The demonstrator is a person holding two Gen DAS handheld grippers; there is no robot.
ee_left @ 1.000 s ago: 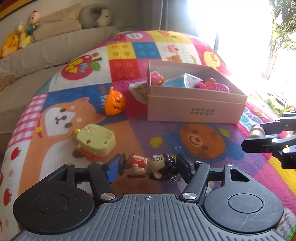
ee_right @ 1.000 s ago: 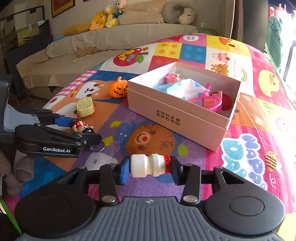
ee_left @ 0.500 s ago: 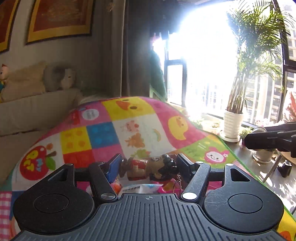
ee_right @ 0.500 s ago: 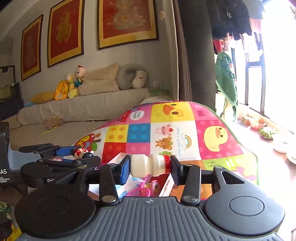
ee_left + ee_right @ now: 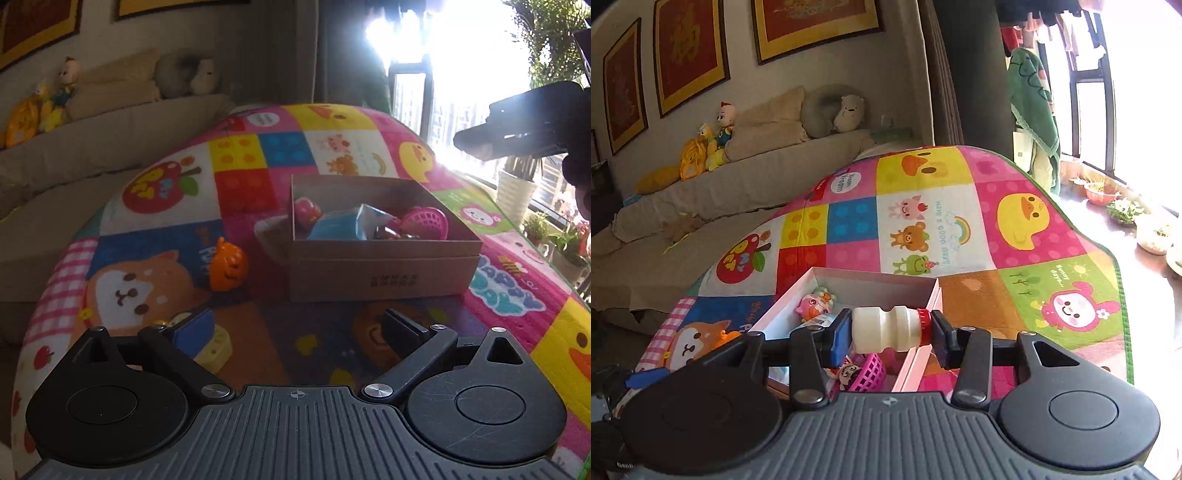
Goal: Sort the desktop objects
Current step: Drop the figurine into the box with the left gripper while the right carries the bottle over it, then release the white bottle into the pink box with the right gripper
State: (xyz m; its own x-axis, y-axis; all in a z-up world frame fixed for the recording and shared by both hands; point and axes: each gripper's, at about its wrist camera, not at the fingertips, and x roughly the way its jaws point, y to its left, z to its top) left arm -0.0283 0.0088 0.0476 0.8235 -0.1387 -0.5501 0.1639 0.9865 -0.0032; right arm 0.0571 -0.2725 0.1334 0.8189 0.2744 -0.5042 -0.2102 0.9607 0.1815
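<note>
- While the left gripper [image 5: 297, 325] is opening with nothing between, the right gripper [image 5: 888, 330] pinches a small bottle [image 5: 886, 328] above the box [image 5: 875, 282].
- The doll [image 5: 848, 374] in the box is half hidden.

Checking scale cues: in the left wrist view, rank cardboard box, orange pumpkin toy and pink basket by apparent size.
1. cardboard box
2. orange pumpkin toy
3. pink basket
The last two look close, and the basket is farther away and partly hidden, so that order is unsure.

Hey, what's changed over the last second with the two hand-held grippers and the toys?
The left hand-held gripper let go of the little figure, now in the box; its jaws are opening, empty. The right hand-held gripper carried the bottle over the box, still gripped.
</note>
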